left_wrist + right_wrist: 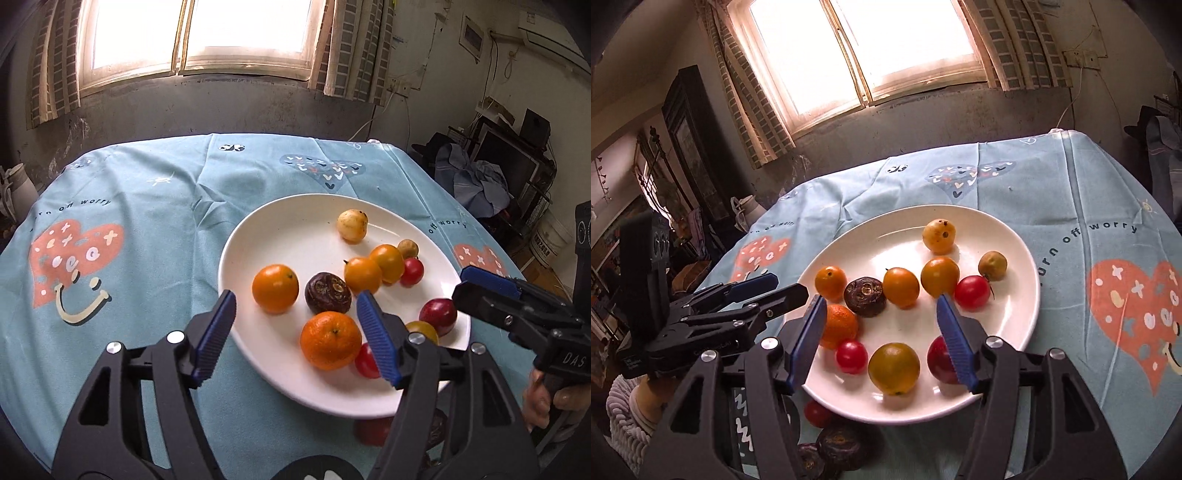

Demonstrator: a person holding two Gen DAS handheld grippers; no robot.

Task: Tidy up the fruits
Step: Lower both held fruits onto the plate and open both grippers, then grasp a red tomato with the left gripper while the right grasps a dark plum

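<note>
Right wrist view: plate (pixel 1030 295) holds most fruit; tomato (pixel 818 413) and two chestnuts (pixel 839 447) wait beside it; both grippers (pixel 882 341) gape empty.

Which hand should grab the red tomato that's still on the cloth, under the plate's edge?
Probably the left. The stray tomato lies by the plate rim on the near left side, close below the left tool. The right tool hovers open over the plate's middle, farther off. Both are open and empty.
</note>
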